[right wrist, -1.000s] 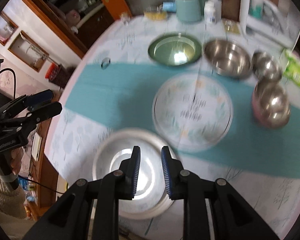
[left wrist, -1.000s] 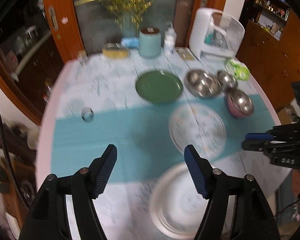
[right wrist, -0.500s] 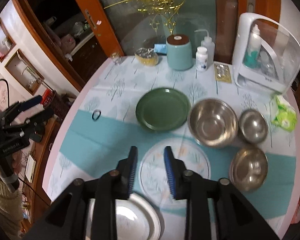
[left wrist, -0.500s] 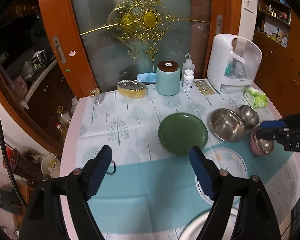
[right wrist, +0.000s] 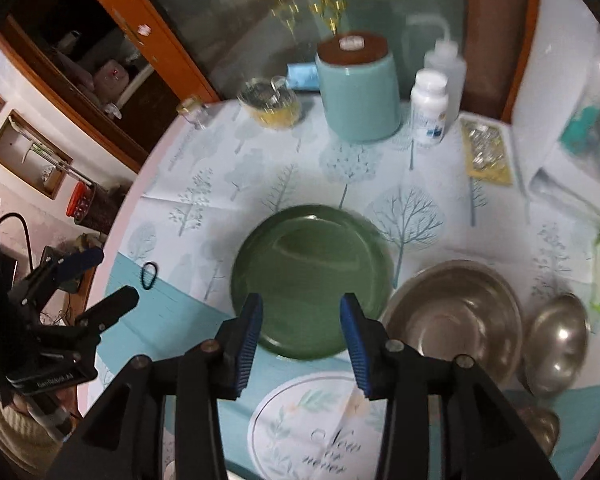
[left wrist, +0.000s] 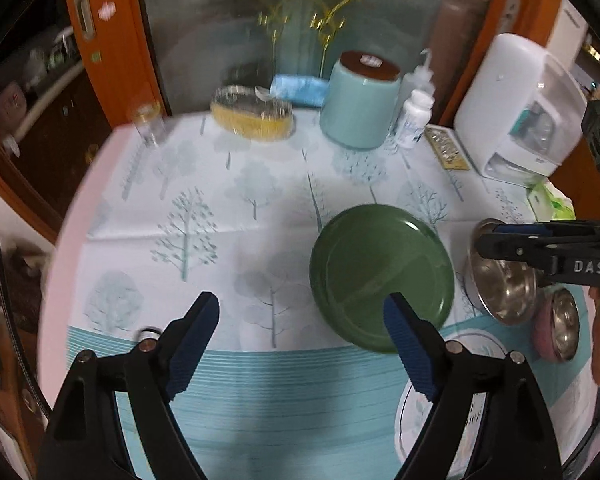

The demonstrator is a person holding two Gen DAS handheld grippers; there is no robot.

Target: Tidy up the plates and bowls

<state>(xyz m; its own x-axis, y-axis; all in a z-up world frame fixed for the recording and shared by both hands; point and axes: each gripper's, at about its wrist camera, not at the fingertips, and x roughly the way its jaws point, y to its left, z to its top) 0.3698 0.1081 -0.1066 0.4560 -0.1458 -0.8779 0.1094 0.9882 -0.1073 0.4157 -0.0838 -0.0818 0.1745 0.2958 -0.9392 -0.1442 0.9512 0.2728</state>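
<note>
Green plate: flat on the tree-print tablecloth, mid-table, touching nothing; no writing on it.
Right gripper: hangs over the green plate's near rim, blue pads apart and opening, nothing between them; its side reads "DAS" in the left wrist view.
Left gripper: jaws wide apart and empty, over the cloth just left of the green plate.
White patterned plate: near side of the green plate, on the teal band; cursive script on it, too blurred to read for sure.
Large steel bowl: just right of the green plate.
Small steel bowl: right of the large one.
Pink-walled bowl: near right, by the steel bowls.
Teal canister: far side, brown lid.
White pill bottle: right of the canister; label unreadable.
White appliance: far right.
</note>
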